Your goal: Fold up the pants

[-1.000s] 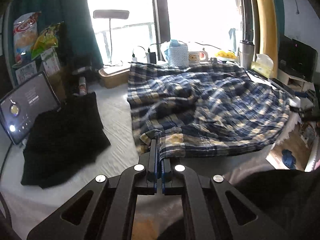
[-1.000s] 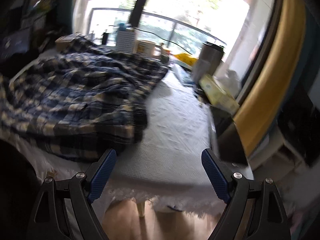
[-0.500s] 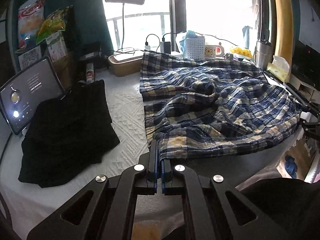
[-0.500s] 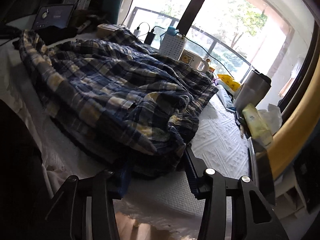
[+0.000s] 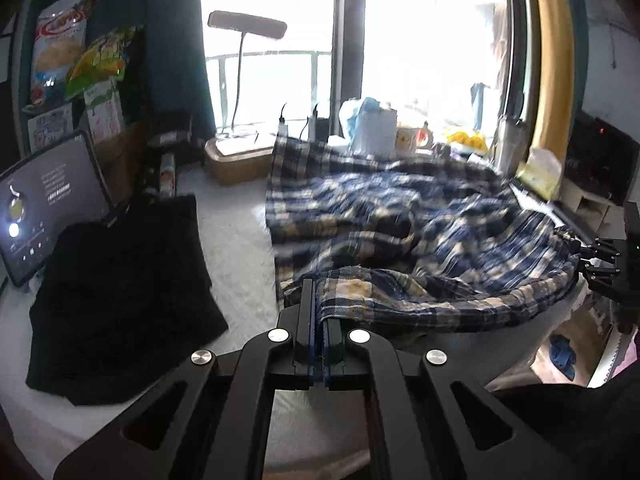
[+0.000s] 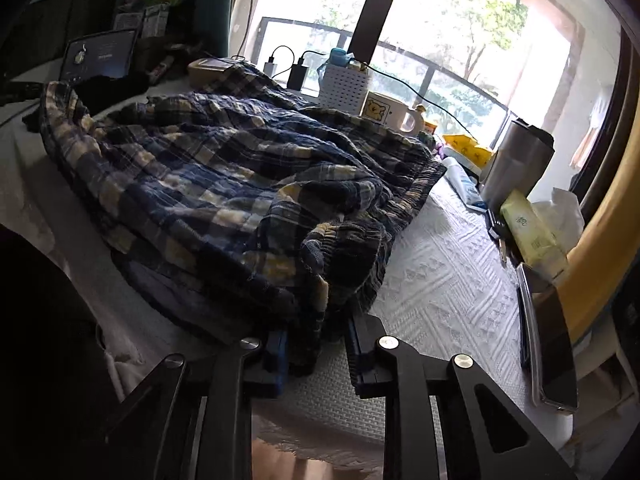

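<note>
Rumpled blue-and-cream plaid cotton pants on the white-quilted tabletop: left gripper pinches one near corner, right gripper closing around the other should seat fully before lifting.

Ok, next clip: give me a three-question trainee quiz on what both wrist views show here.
1. True or false: the left gripper is shut on the plaid pants.
2. What lies between the right gripper jaws?
3. The black garment lies: A) on the pants, B) apart, beside the tablet, C) on the floor.

Key: 1 true; 2 a bunched edge of the pants, jaws closing on it; 3 B.
</note>
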A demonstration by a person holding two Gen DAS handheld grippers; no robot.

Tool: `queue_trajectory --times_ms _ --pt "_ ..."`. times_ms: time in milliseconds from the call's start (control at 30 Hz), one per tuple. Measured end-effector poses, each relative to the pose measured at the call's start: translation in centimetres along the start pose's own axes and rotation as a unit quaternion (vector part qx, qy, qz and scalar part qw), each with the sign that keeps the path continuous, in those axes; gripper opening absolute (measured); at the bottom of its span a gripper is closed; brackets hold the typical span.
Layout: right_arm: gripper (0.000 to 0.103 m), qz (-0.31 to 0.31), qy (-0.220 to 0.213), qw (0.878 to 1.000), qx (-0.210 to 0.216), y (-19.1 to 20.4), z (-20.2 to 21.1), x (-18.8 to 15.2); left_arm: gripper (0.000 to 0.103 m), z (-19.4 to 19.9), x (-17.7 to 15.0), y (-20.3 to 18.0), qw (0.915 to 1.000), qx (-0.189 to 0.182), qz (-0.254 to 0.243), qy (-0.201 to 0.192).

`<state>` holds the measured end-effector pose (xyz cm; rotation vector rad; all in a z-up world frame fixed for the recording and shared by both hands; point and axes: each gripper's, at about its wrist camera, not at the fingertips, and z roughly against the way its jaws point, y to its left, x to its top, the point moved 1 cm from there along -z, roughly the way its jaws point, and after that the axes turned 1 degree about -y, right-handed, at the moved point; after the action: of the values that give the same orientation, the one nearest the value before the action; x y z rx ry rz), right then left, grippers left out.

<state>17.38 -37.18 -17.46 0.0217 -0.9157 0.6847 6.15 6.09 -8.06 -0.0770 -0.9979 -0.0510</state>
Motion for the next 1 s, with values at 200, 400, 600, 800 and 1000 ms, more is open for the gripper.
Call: queue_trajectory --times_ms 200,400,600,800,1000 --pt "0.023 -0.055 -0.038 0.998 0.011 -2.7 2.7 2.3 0.001 0.6 1.9 0.1 0.9996 -0.010 -0.005 -0.027" --pt "0.023 -0.099 -0.061 0.993 0.021 -4.6 3.3 4.9 0.001 0.9 5.0 0.3 0.9976 -0.003 -0.025 -0.064" --pt "0.023 -0.113 -0.085 0.990 0.010 -6.0 3.3 8.4 0.001 -0.2 9.2 1.0 0.9945 0.007 -0.034 -0.098" --pt "0.023 -0.138 -0.084 0.987 -0.016 -8.3 1.7 11.7 0.001 -2.8 12.8 1.2 0.9915 0.009 -0.052 -0.119" --pt "0.023 -0.166 -0.076 0.983 -0.028 -10.3 -1.5 14.1 0.001 -6.8 15.8 1.5 0.9912 0.011 -0.060 -0.117"
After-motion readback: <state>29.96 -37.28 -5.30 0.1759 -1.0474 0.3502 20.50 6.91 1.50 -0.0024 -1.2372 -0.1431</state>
